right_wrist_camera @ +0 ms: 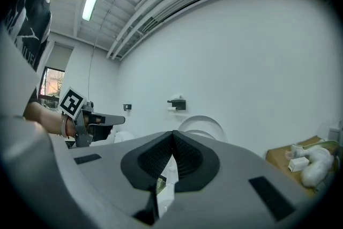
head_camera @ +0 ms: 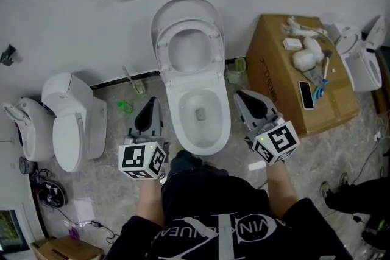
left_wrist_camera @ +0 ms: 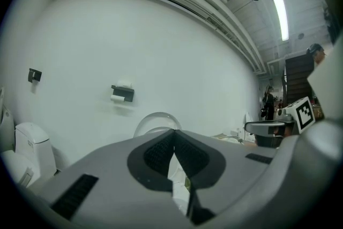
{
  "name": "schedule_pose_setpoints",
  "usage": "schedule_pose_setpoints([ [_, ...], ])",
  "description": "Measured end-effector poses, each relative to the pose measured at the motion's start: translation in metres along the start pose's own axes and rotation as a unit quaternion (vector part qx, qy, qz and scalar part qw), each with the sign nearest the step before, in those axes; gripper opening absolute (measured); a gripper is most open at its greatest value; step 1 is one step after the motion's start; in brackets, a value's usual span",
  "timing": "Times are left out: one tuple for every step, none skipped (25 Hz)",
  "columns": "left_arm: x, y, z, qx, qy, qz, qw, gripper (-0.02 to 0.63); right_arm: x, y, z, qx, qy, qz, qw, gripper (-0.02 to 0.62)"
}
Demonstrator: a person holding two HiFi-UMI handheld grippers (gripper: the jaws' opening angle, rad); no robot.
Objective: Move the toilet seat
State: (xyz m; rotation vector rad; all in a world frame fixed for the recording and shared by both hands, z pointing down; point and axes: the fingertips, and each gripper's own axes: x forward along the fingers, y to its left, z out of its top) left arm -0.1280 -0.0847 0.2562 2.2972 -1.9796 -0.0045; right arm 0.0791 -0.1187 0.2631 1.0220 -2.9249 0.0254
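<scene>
My left hand-held gripper (head_camera: 148,108) and right hand-held gripper (head_camera: 245,99) sit closed, empty; in their views, the jaws hide most of the raised toilet seat (head_camera: 163,45).

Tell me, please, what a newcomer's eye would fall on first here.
The white toilet in the middle, against the wall, with its seat and lid both raised. The left gripper and right gripper flank its bowl, both shut and empty. A cardboard box bearing white items sits to its right.
</scene>
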Motion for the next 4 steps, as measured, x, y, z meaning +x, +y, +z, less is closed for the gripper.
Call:
schedule_pose_setpoints([
  [0.0000,-0.0005,-0.0007,-0.001,0.001,-0.001,1.0000,0.004,-0.0006,0.0008,-0.0004,0.002,0.000,0.001,1.000,0.008],
  [0.0001,-0.0009,-0.0014,-0.002,0.002,-0.001,1.0000,0.004,-0.0012,0.0015,-0.0005,0.005,0.000,0.002,1.000,0.008],
  [0.0001,-0.0014,-0.0022,-0.002,0.003,-0.002,1.0000,0.005,-0.0018,0.0020,-0.0006,0.008,-0.001,0.003,1.000,0.008],
  [0.0001,-0.0018,-0.0029,-0.003,0.004,-0.003,1.0000,0.004,-0.0024,0.0026,-0.0005,0.011,-0.002,0.003,1.000,0.008],
])
